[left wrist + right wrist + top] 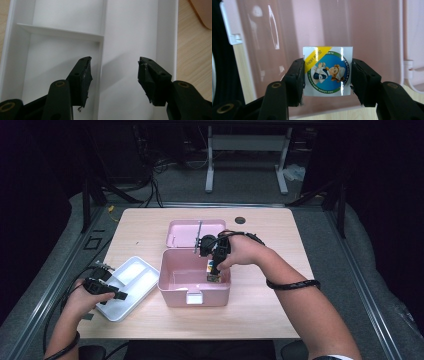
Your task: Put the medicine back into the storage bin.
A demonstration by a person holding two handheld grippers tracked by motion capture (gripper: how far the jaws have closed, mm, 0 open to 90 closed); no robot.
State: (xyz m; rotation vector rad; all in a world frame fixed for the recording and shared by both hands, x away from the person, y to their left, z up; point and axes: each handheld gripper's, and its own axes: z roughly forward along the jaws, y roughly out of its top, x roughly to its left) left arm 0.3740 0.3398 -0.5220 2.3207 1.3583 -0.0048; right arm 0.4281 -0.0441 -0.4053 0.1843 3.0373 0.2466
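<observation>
R gripper (327,75) holds packet (327,71) by its edges over box (195,292), L fingers (81,80) wide over tray (130,37); packet may slip or snag on box wall.

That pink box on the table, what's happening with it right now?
A person works with a hand-held gripper in each hand. The right hand-held gripper grips a small white box with a round blue picture and holds it down inside the open pink box, whose lid is folded back. The left hand-held gripper is open and holds nothing, over a white divided tray beside the pink box.
</observation>
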